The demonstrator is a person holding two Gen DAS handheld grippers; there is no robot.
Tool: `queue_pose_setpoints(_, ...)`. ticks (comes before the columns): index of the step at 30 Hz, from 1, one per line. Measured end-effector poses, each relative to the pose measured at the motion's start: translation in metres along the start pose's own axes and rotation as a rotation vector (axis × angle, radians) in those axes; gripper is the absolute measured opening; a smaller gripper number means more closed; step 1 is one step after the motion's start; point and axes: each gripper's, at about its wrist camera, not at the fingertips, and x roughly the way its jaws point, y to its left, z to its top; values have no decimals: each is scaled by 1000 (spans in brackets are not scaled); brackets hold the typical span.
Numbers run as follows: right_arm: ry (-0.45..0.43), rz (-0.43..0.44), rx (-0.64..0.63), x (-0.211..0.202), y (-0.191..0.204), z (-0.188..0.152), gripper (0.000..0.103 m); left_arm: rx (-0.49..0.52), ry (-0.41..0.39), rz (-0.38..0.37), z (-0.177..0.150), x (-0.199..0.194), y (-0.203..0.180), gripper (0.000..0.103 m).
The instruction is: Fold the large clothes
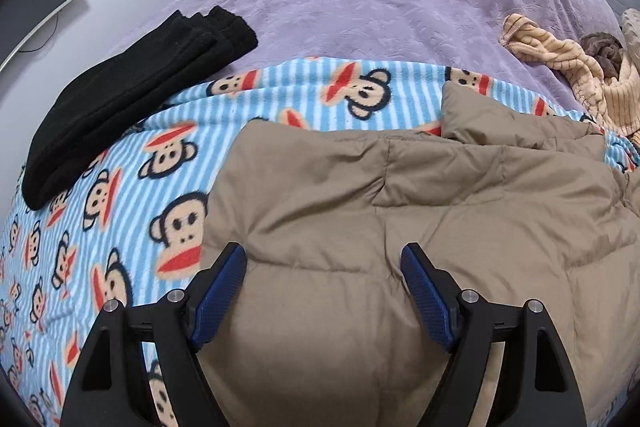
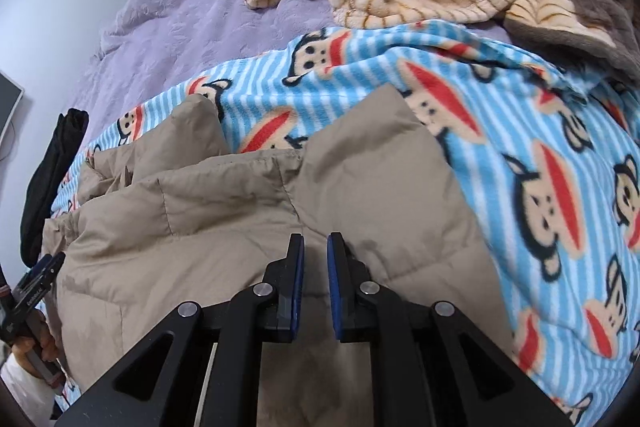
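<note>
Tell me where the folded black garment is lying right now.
In the left wrist view the folded black garment lies at the upper left, across the border of the monkey-print blanket and the purple bedspread, apart from the tan padded jacket.

Left tool [image 1: 323, 259] wide apart, right tool [image 2: 316, 247] nearly closed, both angled downward

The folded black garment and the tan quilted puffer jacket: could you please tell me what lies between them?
Only the blue-striped monkey-print fleece blanket shows between the folded black garment and the tan quilted puffer jacket, seen clearest in the left wrist view.
</note>
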Motion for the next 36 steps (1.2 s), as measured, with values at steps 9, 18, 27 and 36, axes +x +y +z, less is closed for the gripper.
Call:
queue_pose_setpoints(9,4,82,107,-57,-9,-63,48,-111,126,-33,-62,-37,12,81)
queue_pose_setpoints(18,65,158,208,-78,-14,-133,76,-148,202,-68,-115,-61,-1,82)
queue_pose_setpoints(27,129,231,362,-66,-32,-171,85,-185,217,-64,-131,-68,1,103)
queue_pose_setpoints(36,132,293,469,-54,-47,-182,88,-220,238,-75,-138,-64,5,103)
